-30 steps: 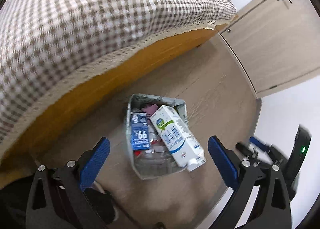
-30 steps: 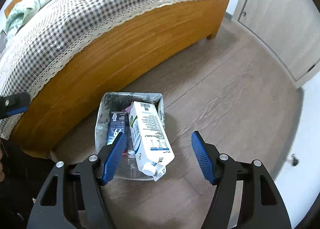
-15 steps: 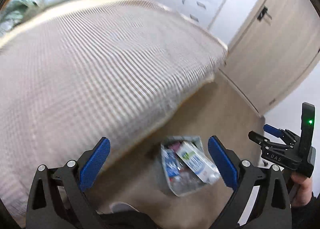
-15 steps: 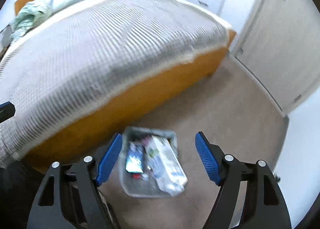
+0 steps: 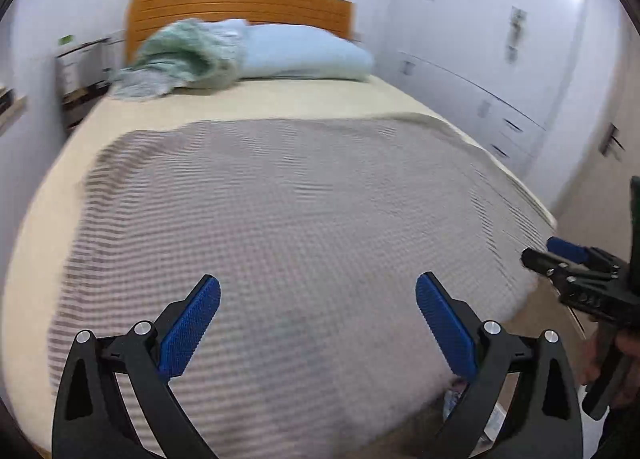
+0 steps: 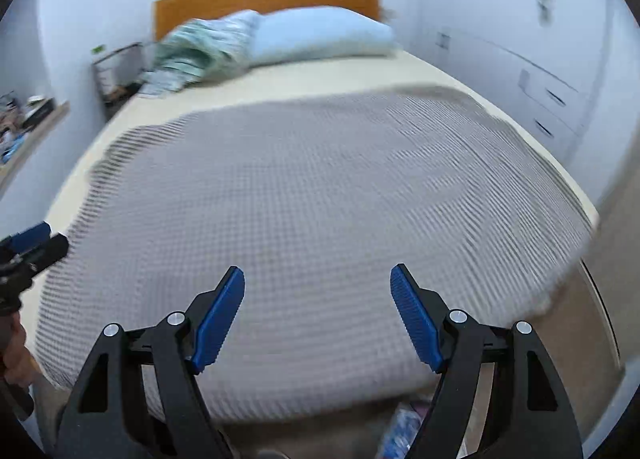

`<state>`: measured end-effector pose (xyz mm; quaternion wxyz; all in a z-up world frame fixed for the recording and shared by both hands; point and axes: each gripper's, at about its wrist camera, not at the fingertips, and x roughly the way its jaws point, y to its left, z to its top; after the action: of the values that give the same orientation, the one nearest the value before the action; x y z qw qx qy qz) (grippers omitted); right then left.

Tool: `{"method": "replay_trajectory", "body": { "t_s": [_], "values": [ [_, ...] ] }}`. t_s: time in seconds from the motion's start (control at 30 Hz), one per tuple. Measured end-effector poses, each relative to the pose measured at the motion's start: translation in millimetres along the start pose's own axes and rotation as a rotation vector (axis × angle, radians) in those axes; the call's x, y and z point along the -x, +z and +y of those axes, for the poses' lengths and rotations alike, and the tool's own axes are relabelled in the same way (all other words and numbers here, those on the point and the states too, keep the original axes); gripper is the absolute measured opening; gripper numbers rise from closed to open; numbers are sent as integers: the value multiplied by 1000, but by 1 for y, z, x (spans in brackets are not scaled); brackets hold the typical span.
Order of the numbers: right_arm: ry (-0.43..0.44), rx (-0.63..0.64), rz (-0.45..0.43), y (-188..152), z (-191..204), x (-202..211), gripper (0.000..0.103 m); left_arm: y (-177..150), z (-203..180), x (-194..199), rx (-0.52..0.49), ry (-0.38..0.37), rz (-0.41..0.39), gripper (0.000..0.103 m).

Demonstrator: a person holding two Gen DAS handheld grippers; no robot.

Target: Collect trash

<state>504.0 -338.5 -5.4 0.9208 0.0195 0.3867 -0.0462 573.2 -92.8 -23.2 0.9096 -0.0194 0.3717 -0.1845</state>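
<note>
A: Over the foot end of the bed with the left gripper (image 5: 316,279). Blue ribbed fingers (image 5: 188,329) on black angular arms, spread wide, nothing between them.

B: Same with the right gripper (image 6: 317,270): fingers (image 6: 218,319) set well apart, just been opening, gripping nothing. Only blanket behind the gap.

A: And the trash?

B: Down on the tan floor (image 6: 340,439), at the foot edge of the bed. Just a blurred sliver of blue and white trash (image 6: 402,431) beside the right-hand finger arm. Mostly hidden, so no telling the shapes.

A: Also a pale scrap of it low in the left view, behind the right-hand arm. Too smeared to name.

B: On the bed?

A: Checked grey and white blanket (image 5: 300,199), woven and softly rippled, across the nearer part. Smooth cream sheet (image 5: 260,103) past its far edge. At the head end, a plump pale blue pillow (image 5: 304,55), with a crumpled green and white cloth (image 5: 180,55) touching its left side.

B: Behind those, a curved headboard (image 5: 240,3) of glossy orange wood with level slats. Along the right edge of the bed, flat white cupboards (image 5: 480,59) with small handles.
</note>
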Motion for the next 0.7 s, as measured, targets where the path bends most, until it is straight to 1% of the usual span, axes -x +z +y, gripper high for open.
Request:
{"method": "replay_trajectory", "body": {
  "t_s": [0.03,0.1,0.17,0.23,0.33,0.4,0.5,0.63,0.7],
  "values": [
    [21,16,-7,12,14,-7,72,4,11,0,8,14,-3,95],
    [51,49,-17,32,39,-22,72,19,40,2,27,68,-25,95],
    [80,70,-22,53,62,-39,80,34,63,3,41,107,-55,95],
    [106,79,-38,70,77,-52,81,52,86,0,55,159,-92,95],
    [140,74,-26,98,95,-81,81,73,111,-3,77,203,-139,95],
    [158,59,-33,113,105,-96,81,87,128,-5,94,214,-181,95],
    [153,41,-57,135,113,-110,81,107,146,-12,103,238,-247,95],
    [154,54,-90,151,121,-116,81,123,157,-18,84,248,-293,95],
    [149,67,-146,155,124,-112,81,130,159,-23,75,249,-307,95]
  ]
}}
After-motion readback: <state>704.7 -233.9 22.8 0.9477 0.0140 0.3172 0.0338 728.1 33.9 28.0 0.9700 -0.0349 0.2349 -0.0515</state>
